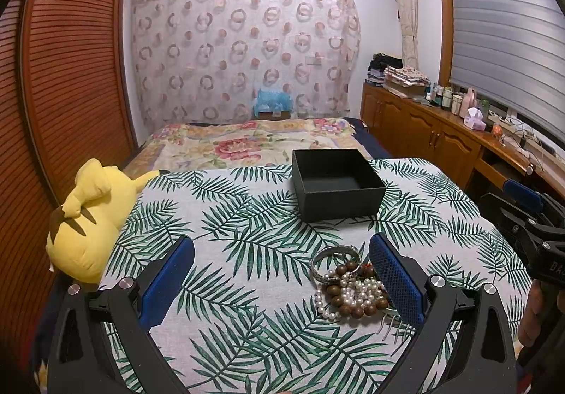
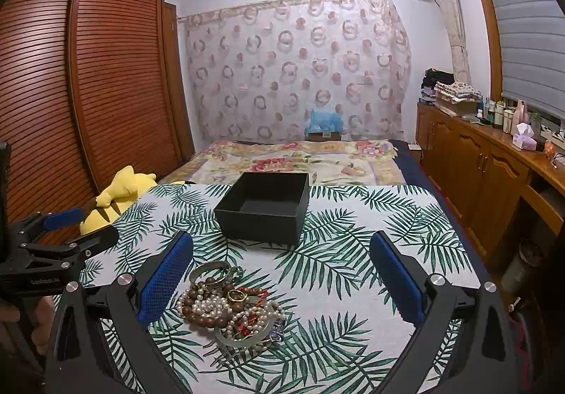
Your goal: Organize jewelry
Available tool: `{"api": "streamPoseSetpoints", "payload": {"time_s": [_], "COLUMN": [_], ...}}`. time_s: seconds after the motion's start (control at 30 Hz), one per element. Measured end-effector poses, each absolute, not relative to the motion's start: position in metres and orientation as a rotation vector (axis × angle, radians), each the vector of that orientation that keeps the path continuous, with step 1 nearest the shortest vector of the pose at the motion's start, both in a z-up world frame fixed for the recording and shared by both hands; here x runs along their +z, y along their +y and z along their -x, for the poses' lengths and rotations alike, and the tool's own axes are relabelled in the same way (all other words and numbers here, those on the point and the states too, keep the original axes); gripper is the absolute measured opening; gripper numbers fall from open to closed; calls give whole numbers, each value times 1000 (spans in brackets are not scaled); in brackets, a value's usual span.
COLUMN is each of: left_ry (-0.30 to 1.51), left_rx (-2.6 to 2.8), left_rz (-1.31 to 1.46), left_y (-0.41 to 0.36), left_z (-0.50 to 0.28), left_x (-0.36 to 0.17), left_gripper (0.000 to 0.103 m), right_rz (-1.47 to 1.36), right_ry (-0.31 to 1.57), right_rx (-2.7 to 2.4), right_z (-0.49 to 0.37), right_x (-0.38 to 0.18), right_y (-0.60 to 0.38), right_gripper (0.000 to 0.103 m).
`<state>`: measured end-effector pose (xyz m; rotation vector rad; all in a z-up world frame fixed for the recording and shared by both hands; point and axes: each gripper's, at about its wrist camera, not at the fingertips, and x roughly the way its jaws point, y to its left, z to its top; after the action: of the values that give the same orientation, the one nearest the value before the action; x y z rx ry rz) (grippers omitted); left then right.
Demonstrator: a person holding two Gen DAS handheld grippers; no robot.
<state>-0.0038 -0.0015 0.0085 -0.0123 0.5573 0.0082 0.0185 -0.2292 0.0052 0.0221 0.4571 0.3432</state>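
Note:
A pile of jewelry (image 1: 349, 288) lies on the leaf-print tablecloth (image 1: 247, 217): pearl strands, brown wooden beads, a silver bangle (image 1: 335, 254). In the right wrist view the pile (image 2: 229, 305) also shows red beads and rings. An open, empty black box (image 1: 335, 185) stands behind it; it also shows in the right wrist view (image 2: 265, 206). My left gripper (image 1: 280, 252) is open, the pile just inside its right finger. My right gripper (image 2: 280, 252) is open, the pile near its left finger. Both hover above the table, empty.
A yellow plush toy (image 1: 88, 217) lies at the table's left edge. A bed with a floral blanket (image 1: 247, 143) is behind the table. Wooden cabinets (image 2: 476, 164) with bottles run along the right. A slatted wardrobe (image 2: 88, 76) stands on the left.

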Motion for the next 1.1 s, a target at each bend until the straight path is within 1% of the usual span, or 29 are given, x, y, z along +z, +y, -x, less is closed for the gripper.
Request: {"api": "streamPoseSetpoints", "payload": {"time_s": [0.83,1.1], "left_ry": [553,550], "left_rx": [6,1], "left_rz": [11,10], "left_y": [-2,-5], "left_z": [5,6], "left_x": [7,14], "left_gripper": [96,96], "right_rz": [-25,-26], "right_ry": [455,455], "right_rx": [346,347], "right_z": [-18,-18], "right_x": [6,6], "right_y": [-229,-229], "right_gripper": [101,101]}}
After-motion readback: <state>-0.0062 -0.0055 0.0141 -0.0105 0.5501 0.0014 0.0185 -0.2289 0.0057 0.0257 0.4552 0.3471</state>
